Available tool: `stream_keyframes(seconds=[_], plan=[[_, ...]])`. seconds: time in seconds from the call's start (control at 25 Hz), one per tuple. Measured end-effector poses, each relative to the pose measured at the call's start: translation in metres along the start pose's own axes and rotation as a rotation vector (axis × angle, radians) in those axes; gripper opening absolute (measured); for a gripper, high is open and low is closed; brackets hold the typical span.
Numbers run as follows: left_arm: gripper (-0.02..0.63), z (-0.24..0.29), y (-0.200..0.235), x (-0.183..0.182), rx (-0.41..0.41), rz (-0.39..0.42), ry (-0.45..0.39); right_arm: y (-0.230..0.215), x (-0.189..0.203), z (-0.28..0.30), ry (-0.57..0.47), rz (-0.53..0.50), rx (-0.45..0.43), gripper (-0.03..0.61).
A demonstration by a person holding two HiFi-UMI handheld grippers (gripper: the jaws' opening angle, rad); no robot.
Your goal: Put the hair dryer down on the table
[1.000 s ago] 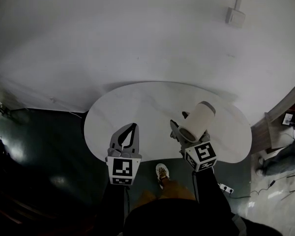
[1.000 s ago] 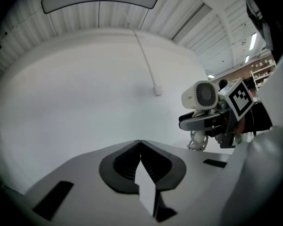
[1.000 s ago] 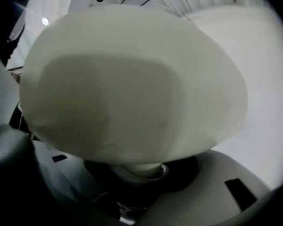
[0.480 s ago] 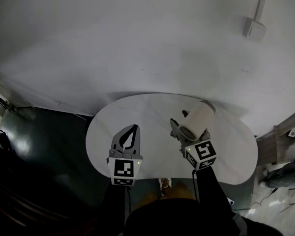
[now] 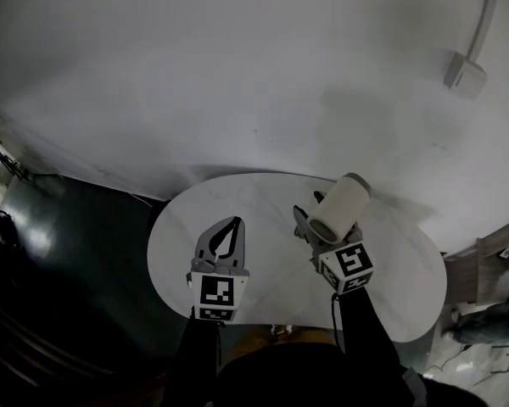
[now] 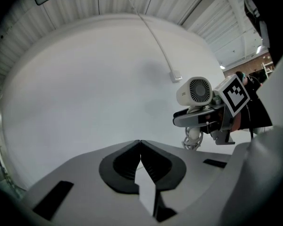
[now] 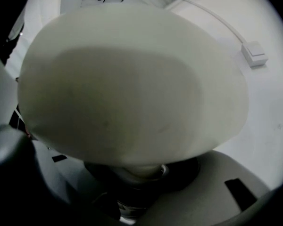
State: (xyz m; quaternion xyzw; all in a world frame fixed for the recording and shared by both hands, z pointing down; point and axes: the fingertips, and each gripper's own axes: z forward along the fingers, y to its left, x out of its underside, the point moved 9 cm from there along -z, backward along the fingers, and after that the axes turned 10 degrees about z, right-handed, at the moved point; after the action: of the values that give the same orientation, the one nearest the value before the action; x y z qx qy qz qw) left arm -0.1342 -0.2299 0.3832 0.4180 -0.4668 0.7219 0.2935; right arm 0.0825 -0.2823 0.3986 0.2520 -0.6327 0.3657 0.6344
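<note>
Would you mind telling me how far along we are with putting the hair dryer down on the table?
Done: the hair dryer is gripped and positioned over the white table. In hand: the right gripper has its jaws closed on it, apparently holding it clear of the tabletop. Left: lowering it onto the table and letting go. The left gripper is shut and empty.

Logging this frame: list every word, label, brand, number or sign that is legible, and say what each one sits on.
No readable words or numbers in any view.
The left gripper's cube and right gripper's cube carry black-and-white square markers: patterns only, no letters or digits.
No brand or label shows on the hair dryer.
The wall box is too small to show any print.
</note>
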Motion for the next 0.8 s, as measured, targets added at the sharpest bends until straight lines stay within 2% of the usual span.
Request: stream_keyframes(seconds=[0.44, 0.8], plan=[[0.017, 0.007, 0.016, 0.016, -0.054, -0.050, 0.030, 0.003, 0.006, 0.032, 0.042, -0.004, -0.074, 0.224], [0.017, 0.007, 0.019, 0.017, -0.067, -0.079, 0.013, 0.004, 0.003, 0.036, 0.053, -0.026, -0.090, 0.224]])
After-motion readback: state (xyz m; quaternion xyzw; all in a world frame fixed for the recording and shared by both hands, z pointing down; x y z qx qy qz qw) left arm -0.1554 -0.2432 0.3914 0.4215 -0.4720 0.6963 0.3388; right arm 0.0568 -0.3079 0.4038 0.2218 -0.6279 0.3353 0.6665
